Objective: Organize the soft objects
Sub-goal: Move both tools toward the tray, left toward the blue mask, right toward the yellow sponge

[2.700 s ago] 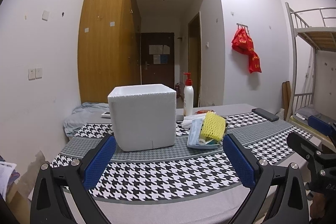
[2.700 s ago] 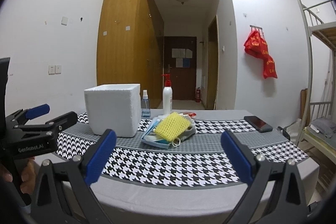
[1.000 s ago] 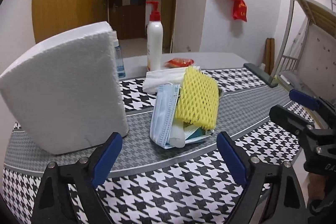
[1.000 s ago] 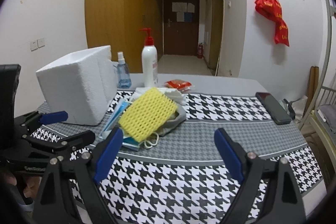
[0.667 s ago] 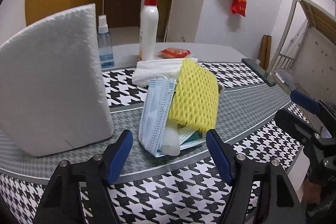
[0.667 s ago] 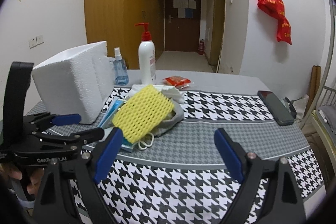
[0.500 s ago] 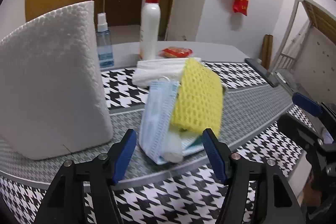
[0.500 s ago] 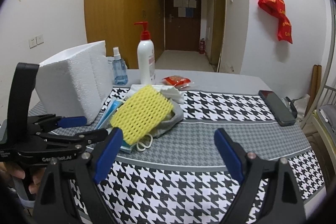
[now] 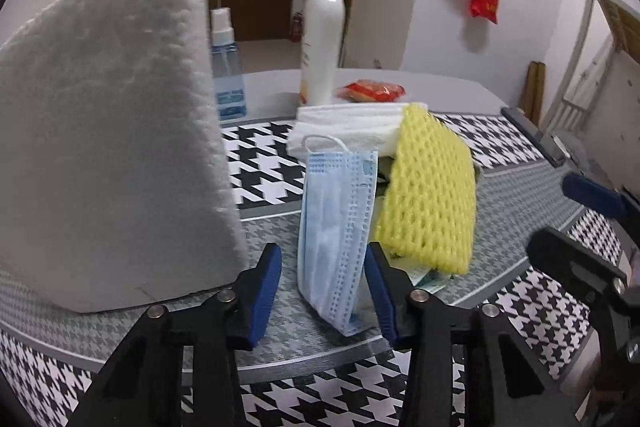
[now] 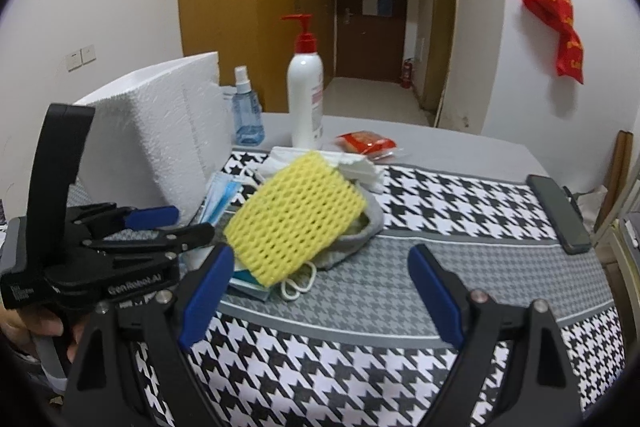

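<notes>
A pile of soft things lies on the houndstooth cloth: a blue face mask (image 9: 336, 227), a yellow foam net (image 9: 430, 203) and white folded tissue (image 9: 348, 127). My left gripper (image 9: 324, 287) has its blue pads either side of the mask's near edge, narrowly open, with a gap on the left side. In the right wrist view the left gripper (image 10: 188, 223) reaches the pile's left side, where the mask (image 10: 220, 199) lies under the yellow net (image 10: 296, 219). My right gripper (image 10: 320, 291) is wide open and empty, in front of the pile.
A white foam box (image 9: 104, 147) stands close left of the pile. Behind are a spray bottle (image 10: 246, 111), a pump bottle (image 10: 306, 87) and a red packet (image 10: 366, 141). A phone (image 10: 558, 213) lies at the right. A bunk bed frame (image 9: 608, 39) is far right.
My left gripper has moved in to the pile and its jaws have narrowed around the blue mask. My right gripper has crept slightly forward and stays wide open.
</notes>
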Demonstrator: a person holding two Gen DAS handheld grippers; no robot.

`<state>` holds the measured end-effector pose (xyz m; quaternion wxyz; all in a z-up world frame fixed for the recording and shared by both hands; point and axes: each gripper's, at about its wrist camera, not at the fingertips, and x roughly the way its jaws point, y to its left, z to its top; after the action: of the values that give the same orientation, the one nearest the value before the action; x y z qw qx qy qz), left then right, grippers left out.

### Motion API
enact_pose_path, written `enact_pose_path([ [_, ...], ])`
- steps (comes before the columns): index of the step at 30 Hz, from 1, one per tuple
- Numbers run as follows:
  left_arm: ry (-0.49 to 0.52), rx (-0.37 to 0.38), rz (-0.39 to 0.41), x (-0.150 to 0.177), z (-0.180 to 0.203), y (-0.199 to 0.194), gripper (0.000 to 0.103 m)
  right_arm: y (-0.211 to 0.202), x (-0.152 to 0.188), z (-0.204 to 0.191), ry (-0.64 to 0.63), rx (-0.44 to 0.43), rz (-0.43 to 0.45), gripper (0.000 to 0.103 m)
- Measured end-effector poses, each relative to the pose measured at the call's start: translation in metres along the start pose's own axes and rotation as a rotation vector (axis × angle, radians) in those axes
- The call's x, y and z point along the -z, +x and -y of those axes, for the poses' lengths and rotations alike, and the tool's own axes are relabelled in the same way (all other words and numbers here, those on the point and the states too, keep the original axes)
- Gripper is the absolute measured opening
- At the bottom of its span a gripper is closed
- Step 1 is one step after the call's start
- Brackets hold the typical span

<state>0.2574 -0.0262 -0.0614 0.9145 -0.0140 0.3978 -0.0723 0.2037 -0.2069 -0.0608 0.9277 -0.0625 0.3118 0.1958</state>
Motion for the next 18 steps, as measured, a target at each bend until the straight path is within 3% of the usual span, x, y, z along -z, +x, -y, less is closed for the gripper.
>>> enact_pose_path([
  [4,0.007,-0.012,-0.011,-0.003,-0.001,0.005,0.033,0.009,-0.004,-0.001,0.001,-0.007,-0.024,0.088],
  [8,0.003,-0.025,-0.019,-0.002,-0.004,0.006,0.030,0.017,-0.006,-0.005,-0.008,-0.021,-0.046,0.086],
  [18,0.006,0.027,-0.035,0.004,-0.007,0.005,0.020,0.036,-0.006,-0.004,-0.009,-0.046,-0.110,0.077],
])
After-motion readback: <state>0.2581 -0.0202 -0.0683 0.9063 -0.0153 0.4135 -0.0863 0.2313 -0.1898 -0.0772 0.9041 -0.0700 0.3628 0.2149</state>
